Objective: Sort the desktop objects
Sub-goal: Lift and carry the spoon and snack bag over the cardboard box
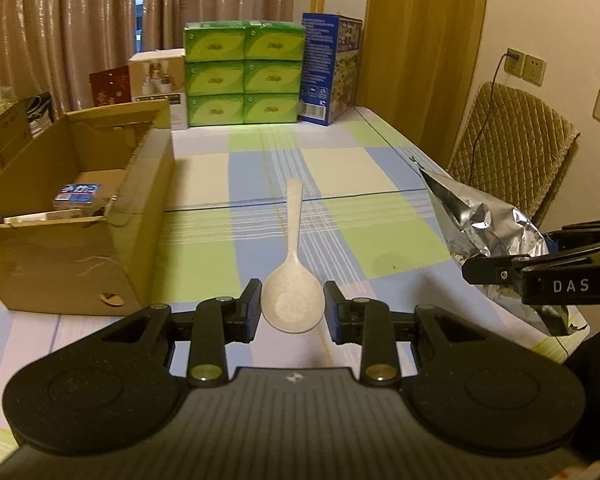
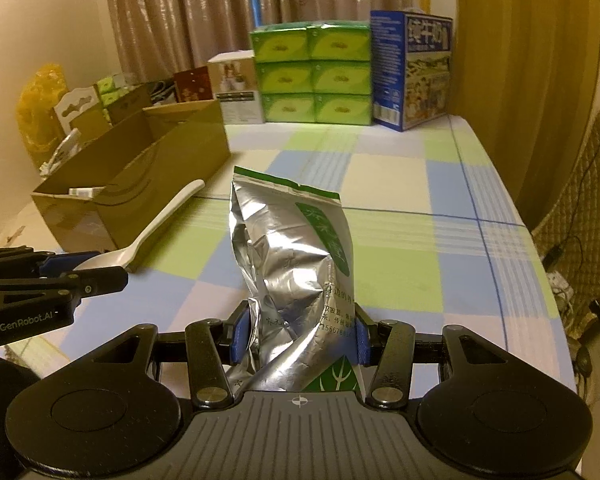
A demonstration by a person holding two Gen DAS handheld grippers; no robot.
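**Spoon and foil bag between the jaws**

The left gripper point(image 1: 292, 312) is straddling the bowl of the pale spoon point(image 1: 291, 280) — jaws just beside it, whether touching I cannot tell. The right gripper point(image 2: 298, 334) is squeezing the silver foil bag point(image 2: 296, 264), standing on the checked tablecloth point(image 2: 400, 184) — the cardboard box point(image 1: 80, 216) is sitting to the left.
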